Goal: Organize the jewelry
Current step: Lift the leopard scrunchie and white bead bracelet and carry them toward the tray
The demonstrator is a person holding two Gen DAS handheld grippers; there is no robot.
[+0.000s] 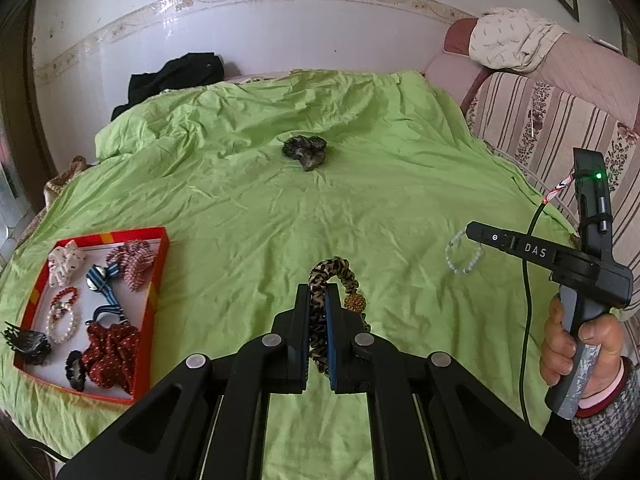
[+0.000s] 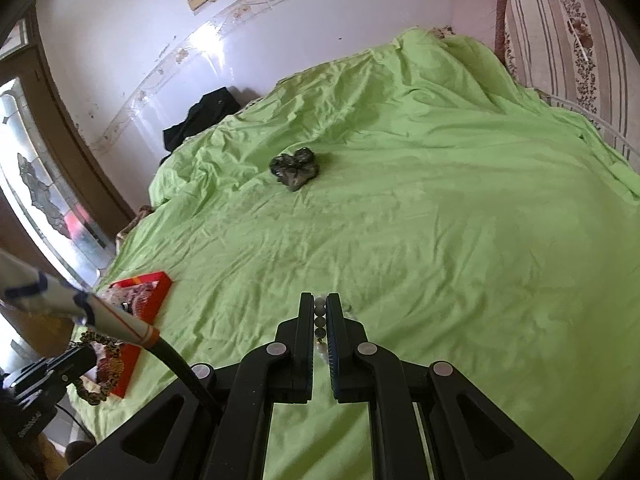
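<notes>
A leopard-print fabric scrunchie with a gold glittery ball (image 1: 322, 300) is pinched between the pads of the left gripper (image 1: 319, 300), its loop arching out beyond the fingertips and its ruffled band running back between the jaws. It is held above the near part of a light green, wrinkled bedspread (image 1: 360, 184). In the right wrist view the same scrunchie (image 2: 105, 364) is seen hanging at the near left edge of the bed, in front of the box.

A bracelet of pale white and grey round beads (image 2: 319, 320) is clamped between the pads of the right gripper (image 2: 319, 312), the beads lined up in the narrow gap. From the left wrist view the bracelet (image 1: 464, 252) is seen dangling as a loop from that gripper's tip (image 1: 474, 232), over the right side of the bedspread. The gripper's handle is grasped by a hand (image 1: 576, 344) in a grey knitted sleeve.

A shallow red cardboard box with a white floor (image 1: 154, 300) lies near the left edge of the bed. Inside it are seen a white scrunchie, a red-and-white striped one, a blue striped tie, a dark red dotted scrunchie, pearl and red bead bracelets and black claw clips.

A dark grey-green crumpled scrunchie (image 1: 305, 151) lies alone toward the middle of the bedspread, well apart from both grippers. A black garment (image 1: 172, 76) is bunched at the far left corner against the white wall.
</notes>
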